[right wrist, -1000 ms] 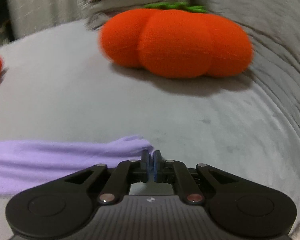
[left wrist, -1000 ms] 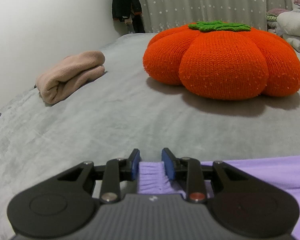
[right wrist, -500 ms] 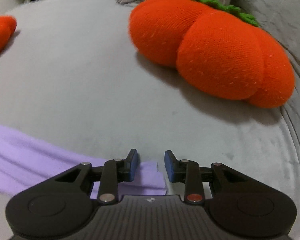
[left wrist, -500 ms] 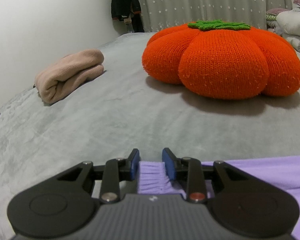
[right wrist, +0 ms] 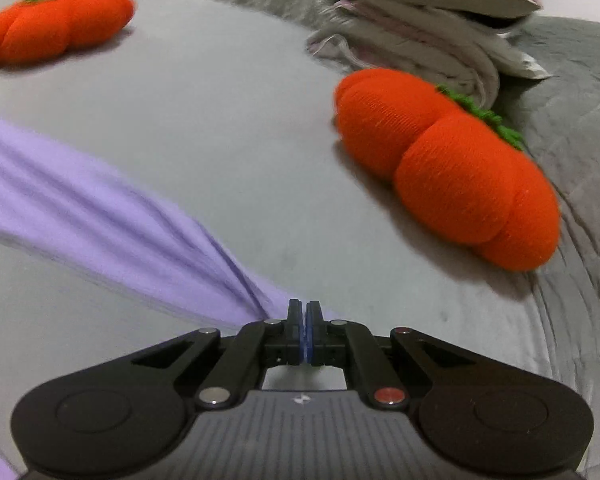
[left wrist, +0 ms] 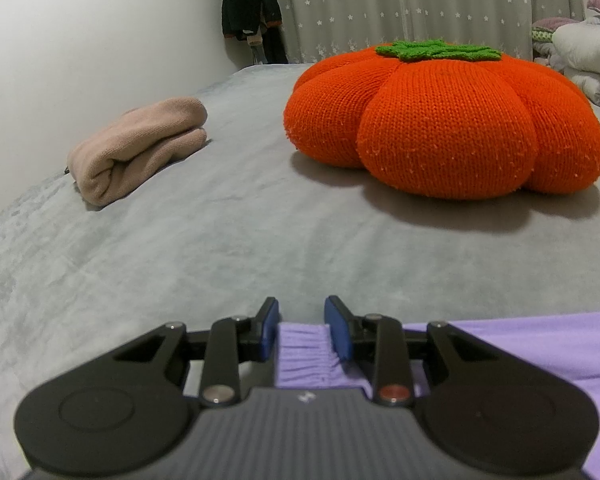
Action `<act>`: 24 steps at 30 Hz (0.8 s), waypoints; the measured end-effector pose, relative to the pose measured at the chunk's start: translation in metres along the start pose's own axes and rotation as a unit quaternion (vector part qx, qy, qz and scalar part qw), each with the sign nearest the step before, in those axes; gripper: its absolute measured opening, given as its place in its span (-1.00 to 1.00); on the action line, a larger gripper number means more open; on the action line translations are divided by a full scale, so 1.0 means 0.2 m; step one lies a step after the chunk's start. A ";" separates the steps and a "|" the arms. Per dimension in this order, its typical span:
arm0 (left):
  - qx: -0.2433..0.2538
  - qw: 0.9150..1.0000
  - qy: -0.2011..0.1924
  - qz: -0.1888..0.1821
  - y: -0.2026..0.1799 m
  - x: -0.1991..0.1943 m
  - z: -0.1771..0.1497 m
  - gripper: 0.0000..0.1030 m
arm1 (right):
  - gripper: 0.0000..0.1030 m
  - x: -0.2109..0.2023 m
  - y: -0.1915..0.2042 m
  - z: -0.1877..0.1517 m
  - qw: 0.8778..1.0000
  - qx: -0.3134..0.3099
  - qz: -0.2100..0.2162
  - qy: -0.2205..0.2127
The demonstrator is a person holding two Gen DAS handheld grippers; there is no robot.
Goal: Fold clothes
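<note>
A purple garment point(left wrist: 540, 344) lies on the grey bed cover point(left wrist: 220, 240). Its gathered elastic waistband point(left wrist: 302, 346) fills the gap between the blue pads of my left gripper point(left wrist: 302, 330), which is closed against it from both sides, low over the bed. In the right wrist view, my right gripper point(right wrist: 303, 332) is shut, pinching the other end of the purple garment point(right wrist: 100, 208). The cloth runs away from the fingertips to the left in a stretched, creased band. The pinched edge itself is hidden between the pads.
A large orange knitted pumpkin cushion point(left wrist: 444, 120) sits ahead of the left gripper, and a folded pink garment point(left wrist: 140, 148) lies to its left by the wall. A second orange cushion point(right wrist: 448, 168) and stacked bedding point(right wrist: 420, 36) lie right of the right gripper.
The right gripper opened over the purple cloth's end half a second ago, has now shut on it, and its view has swung left. The left gripper has stayed put.
</note>
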State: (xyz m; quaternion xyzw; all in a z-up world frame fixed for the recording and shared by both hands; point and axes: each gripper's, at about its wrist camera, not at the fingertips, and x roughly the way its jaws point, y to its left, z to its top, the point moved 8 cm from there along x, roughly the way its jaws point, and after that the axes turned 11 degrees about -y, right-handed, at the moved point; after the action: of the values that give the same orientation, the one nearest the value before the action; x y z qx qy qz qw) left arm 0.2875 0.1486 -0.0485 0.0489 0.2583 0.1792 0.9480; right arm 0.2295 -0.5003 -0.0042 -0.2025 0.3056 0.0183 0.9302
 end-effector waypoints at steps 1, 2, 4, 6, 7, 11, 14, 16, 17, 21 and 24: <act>-0.001 1.000 0.000 -0.001 0.00 0.00 0.00 -0.47 | -0.93 -0.02 0.01 -0.02 1.000 -0.006 -0.001 -0.002; -0.003 1.000 0.000 -0.002 0.00 0.00 0.00 -0.47 | -0.93 -0.03 0.03 -0.03 1.000 -0.010 0.002 -0.004; -0.006 1.000 0.001 -0.003 0.01 0.00 0.00 -0.47 | -0.93 -0.04 0.04 -0.02 1.000 -0.011 0.021 0.000; -0.005 1.000 0.002 -0.003 0.01 0.00 0.00 -0.47 | -0.92 -0.05 0.07 -0.01 0.999 -0.027 0.031 0.002; -0.005 1.000 0.001 -0.003 0.01 0.00 0.00 -0.47 | -0.92 -0.06 0.08 0.00 0.999 -0.034 0.033 0.000; -0.006 1.000 0.001 -0.003 0.01 0.00 0.00 -0.47 | -0.81 -0.11 0.07 0.00 0.999 -0.038 0.027 -0.027; -0.005 1.000 0.002 -0.003 0.01 0.00 0.00 -0.47 | -0.71 -0.13 0.11 -0.04 0.995 -0.096 0.026 -0.025; -0.004 1.000 0.001 -0.002 0.00 0.01 0.00 -0.47 | -0.67 -0.13 0.15 -0.08 0.991 -0.126 0.038 -0.017; -0.004 1.000 0.001 -0.002 0.00 0.01 0.00 -0.47 | -0.63 -0.13 0.16 -0.09 0.990 -0.136 0.044 -0.016; -0.003 1.000 0.001 -0.002 0.00 0.01 0.00 -0.47 | -0.54 -0.13 0.22 -0.14 0.985 -0.163 0.062 -0.014; -0.004 1.000 0.001 -0.002 0.00 0.01 0.00 -0.47 | -0.56 -0.09 0.24 -0.16 0.980 -0.190 0.051 -0.004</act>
State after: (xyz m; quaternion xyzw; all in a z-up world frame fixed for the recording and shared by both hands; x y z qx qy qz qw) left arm 0.2886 0.1501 -0.0499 0.0444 0.2586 0.1781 0.9484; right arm 0.1894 -0.4672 -0.0357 -0.3595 0.3026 0.1245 0.8739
